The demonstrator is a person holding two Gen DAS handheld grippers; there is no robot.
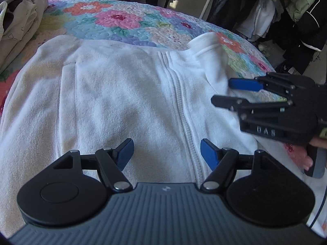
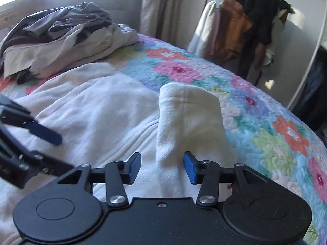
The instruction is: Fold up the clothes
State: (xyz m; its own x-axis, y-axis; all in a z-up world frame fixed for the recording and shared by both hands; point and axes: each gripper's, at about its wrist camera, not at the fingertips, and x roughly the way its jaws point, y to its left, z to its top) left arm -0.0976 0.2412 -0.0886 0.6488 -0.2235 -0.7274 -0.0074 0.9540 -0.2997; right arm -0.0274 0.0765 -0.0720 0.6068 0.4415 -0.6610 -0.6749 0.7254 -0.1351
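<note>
A white fleece zip jacket (image 1: 122, 91) (image 2: 92, 112) lies spread front up on the floral quilt (image 1: 122, 20). Its zipper (image 1: 179, 94) runs away from my left gripper (image 1: 166, 153), which hovers open just above the fabric with nothing between its blue pads. At the jacket's right side, the sleeve (image 2: 188, 112) (image 1: 206, 45) stands up in a hump, cuff end raised over the quilt. My right gripper (image 2: 162, 167) (image 1: 221, 91) is open with the base of that sleeve between its jaws; a gap shows beside the left pad. The left gripper (image 2: 66, 153) shows at the right wrist view's left edge.
A heap of beige and grey clothes (image 2: 61, 36) (image 1: 18, 30) sits at the bed's far left corner. A rack of hanging garments (image 2: 245, 24) (image 1: 276, 10) stands beyond the bed edge. A person's hand (image 1: 306, 163) holds the right gripper. Bare quilt (image 2: 265, 132) lies right of the sleeve.
</note>
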